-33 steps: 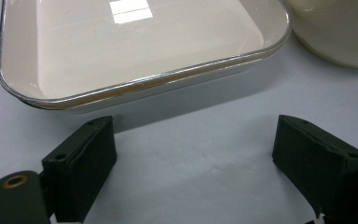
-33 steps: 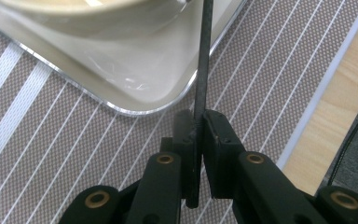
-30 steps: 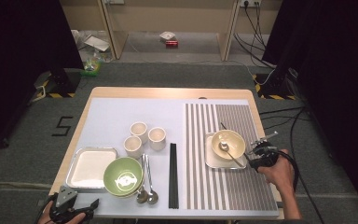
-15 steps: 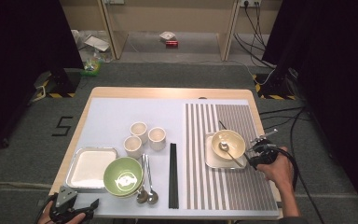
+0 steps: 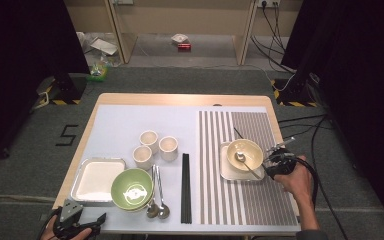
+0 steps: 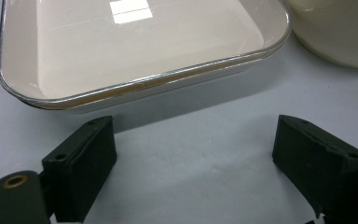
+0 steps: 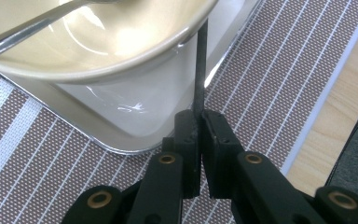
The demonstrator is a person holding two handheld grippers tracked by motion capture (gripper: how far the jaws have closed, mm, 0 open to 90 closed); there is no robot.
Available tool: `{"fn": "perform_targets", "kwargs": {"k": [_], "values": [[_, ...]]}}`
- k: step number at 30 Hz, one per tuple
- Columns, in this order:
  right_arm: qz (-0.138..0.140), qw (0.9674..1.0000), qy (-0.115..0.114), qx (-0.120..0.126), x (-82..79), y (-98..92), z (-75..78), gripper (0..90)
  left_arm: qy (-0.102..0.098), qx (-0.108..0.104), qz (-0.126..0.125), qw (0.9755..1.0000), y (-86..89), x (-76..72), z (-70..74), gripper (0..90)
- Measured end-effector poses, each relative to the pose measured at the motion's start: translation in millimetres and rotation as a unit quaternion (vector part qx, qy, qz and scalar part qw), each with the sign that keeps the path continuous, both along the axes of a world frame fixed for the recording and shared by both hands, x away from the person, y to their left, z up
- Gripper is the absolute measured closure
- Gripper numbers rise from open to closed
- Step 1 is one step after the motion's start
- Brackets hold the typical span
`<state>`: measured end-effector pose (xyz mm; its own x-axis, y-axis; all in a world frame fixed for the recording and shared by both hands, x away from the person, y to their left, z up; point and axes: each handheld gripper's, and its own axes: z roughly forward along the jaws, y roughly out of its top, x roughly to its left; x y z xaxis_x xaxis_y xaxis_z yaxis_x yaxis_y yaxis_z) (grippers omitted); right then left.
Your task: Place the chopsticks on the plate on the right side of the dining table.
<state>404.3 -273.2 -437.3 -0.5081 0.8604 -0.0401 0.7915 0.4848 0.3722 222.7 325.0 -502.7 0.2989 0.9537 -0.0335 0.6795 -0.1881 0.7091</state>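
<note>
on the table: three cups [image 5: 155,146], two bowls [image 5: 132,188], two trays [image 5: 98,177].

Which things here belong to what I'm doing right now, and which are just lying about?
In the job: right gripper, shut on a thin black stick; cream bowl holding a spoon; square tray under it.
Lying about: three cups; green bowl; two spoons; black chopsticks; empty tray; open left gripper.
</note>
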Motion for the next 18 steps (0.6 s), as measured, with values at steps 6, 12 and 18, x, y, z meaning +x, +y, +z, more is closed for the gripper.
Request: {"fn": "perform_targets", "kwargs": {"k": [6,12,18], "values": [[-0.004,0.9999,-0.013,0.004,-2.6,-1.1,4.7,79.0,0.001,0.000,-0.001,1.0000,0.1,0.2,0.2,12.1],[-0.014,0.9990,-0.034,0.025,-16.2,-6.4,13.7,73.2,0.002,0.001,0.000,1.0000,-0.1,0.3,0.3,12.1],[-0.013,0.9983,-0.040,0.040,-38.1,-2.8,17.8,67.8,0.002,0.002,0.001,1.0000,-0.1,0.3,0.4,12.1]]}}
